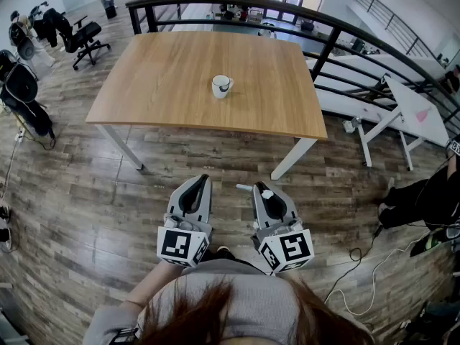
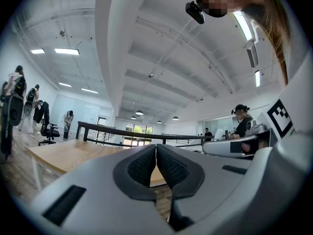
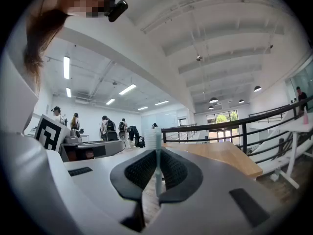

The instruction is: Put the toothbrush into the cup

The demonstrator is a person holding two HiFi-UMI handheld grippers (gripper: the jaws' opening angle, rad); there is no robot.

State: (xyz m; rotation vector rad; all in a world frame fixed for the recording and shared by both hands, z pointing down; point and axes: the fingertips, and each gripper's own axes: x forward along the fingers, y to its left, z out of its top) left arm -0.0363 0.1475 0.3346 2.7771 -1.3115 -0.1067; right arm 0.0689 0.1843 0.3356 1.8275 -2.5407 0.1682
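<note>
White left hand-held gripper [image 1: 200,182] was shut, with nothing in it. The right hand-held gripper [image 1: 260,190] pinched the thin toothbrush [image 3: 157,166], well apart from the cup [image 1: 221,85] on the far counter [image 1: 158,70]. With such a small hold, the brush could slip, tilt and miss the cup.

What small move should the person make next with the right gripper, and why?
Probably carry the right gripper forward toward the table: its jaws are shut on the toothbrush, but the cup stands on that table, well ahead of the gripper.
</note>
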